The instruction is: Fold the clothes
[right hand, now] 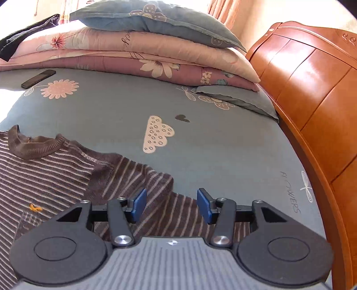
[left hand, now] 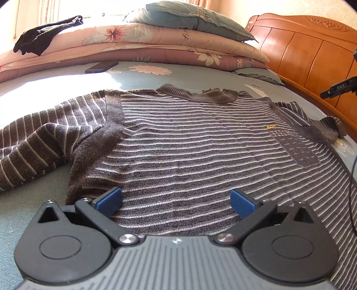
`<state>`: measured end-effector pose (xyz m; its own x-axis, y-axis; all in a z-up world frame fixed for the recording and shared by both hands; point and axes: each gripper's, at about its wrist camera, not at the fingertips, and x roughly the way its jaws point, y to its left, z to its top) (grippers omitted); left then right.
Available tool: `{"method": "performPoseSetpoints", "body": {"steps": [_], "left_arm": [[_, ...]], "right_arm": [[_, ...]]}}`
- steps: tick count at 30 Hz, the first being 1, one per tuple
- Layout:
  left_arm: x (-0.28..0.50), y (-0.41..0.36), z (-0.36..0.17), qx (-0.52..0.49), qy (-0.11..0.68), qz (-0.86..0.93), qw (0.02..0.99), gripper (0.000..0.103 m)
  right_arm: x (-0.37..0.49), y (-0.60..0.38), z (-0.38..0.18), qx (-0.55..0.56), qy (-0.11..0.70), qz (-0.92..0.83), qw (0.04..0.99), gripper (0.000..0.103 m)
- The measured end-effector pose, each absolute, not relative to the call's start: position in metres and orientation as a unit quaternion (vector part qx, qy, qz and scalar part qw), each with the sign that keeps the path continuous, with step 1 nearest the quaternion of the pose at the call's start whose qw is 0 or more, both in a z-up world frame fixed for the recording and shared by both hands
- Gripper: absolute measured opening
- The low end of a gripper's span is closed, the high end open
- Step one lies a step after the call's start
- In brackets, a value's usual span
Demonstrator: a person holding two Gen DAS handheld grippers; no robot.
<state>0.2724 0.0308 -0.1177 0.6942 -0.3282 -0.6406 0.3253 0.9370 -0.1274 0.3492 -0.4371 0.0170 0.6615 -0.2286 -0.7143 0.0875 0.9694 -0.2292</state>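
Sweater (left hand: 189, 142): grey-brown, pale stripes. Sheet (right hand: 116, 116): blue-grey, floral. Quilts (right hand: 133, 55): pink. Dark garment (left hand: 44, 35), possibly black.

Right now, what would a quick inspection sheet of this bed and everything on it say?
Surface: bed sheet, blue-grey with flower prints, partly sunlit.
Job's things: striped sweater lying flat, front up, not yet folded; one sleeve spread toward the headboard side.
Clutter: phone on the sheet; dark garment on the stacked quilts; pillow on top.
Grippers: left gripper open above the sweater's lower part; right gripper open over the sleeve; neither holds anything.
Cables: thin dark cable at the right edge of the left view.
Surroundings: wooden headboard; curtains behind.
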Motion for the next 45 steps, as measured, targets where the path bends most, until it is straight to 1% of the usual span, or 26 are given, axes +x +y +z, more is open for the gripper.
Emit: {"method": "performPoseSetpoints", "body": {"steps": [2, 4, 5, 9, 11, 14, 19, 24, 26, 33, 37, 45], "left_arm": [[0.274, 0.027, -0.112, -0.001, 0.363, -0.165, 0.917, 0.102], [0.276, 0.021, -0.103, -0.012, 0.381, -0.159, 0.911, 0.102], [0.276, 0.019, -0.099, -0.023, 0.385, -0.164, 0.908, 0.102], [0.28, 0.004, -0.091, -0.078, 0.397, -0.187, 0.895, 0.102], [0.286, -0.005, -0.095, -0.093, 0.412, -0.181, 0.888, 0.102], [0.292, -0.013, -0.103, -0.101, 0.426, -0.162, 0.884, 0.102], [0.291, -0.027, -0.108, -0.062, 0.421, -0.147, 0.893, 0.102], [0.291, -0.034, -0.11, -0.038, 0.419, -0.135, 0.897, 0.102], [0.291, -0.037, -0.11, -0.029, 0.419, -0.131, 0.898, 0.102], [0.291, -0.048, -0.112, 0.004, 0.416, -0.115, 0.902, 0.102], [0.291, -0.051, -0.112, 0.012, 0.414, -0.109, 0.903, 0.102], [0.289, -0.052, -0.114, 0.016, 0.409, -0.11, 0.906, 0.102]], "right_arm": [[0.33, -0.464, 0.017, -0.068, 0.408, -0.109, 0.904, 0.058], [0.311, -0.502, 0.015, -0.021, 0.41, -0.139, 0.901, 0.064], [0.302, -0.523, 0.013, 0.007, 0.408, -0.154, 0.9, 0.069], [0.264, -0.602, -0.012, 0.153, 0.377, -0.192, 0.893, 0.069], [0.244, -0.642, -0.031, 0.236, 0.35, -0.205, 0.883, 0.069], [0.224, -0.68, -0.059, 0.321, 0.308, -0.23, 0.866, 0.069], [0.213, -0.718, -0.095, 0.369, 0.281, -0.235, 0.854, 0.069], [0.226, -0.729, -0.116, 0.433, 0.265, -0.171, 0.844, 0.069], [0.236, -0.72, -0.112, 0.424, 0.273, -0.148, 0.851, 0.069], [0.28, -0.663, -0.091, 0.329, 0.313, -0.058, 0.889, 0.069], [0.316, -0.648, -0.089, 0.231, 0.359, -0.113, 0.897, 0.07], [0.36, -0.667, -0.05, 0.107, 0.312, -0.218, 0.919, 0.07]]}}
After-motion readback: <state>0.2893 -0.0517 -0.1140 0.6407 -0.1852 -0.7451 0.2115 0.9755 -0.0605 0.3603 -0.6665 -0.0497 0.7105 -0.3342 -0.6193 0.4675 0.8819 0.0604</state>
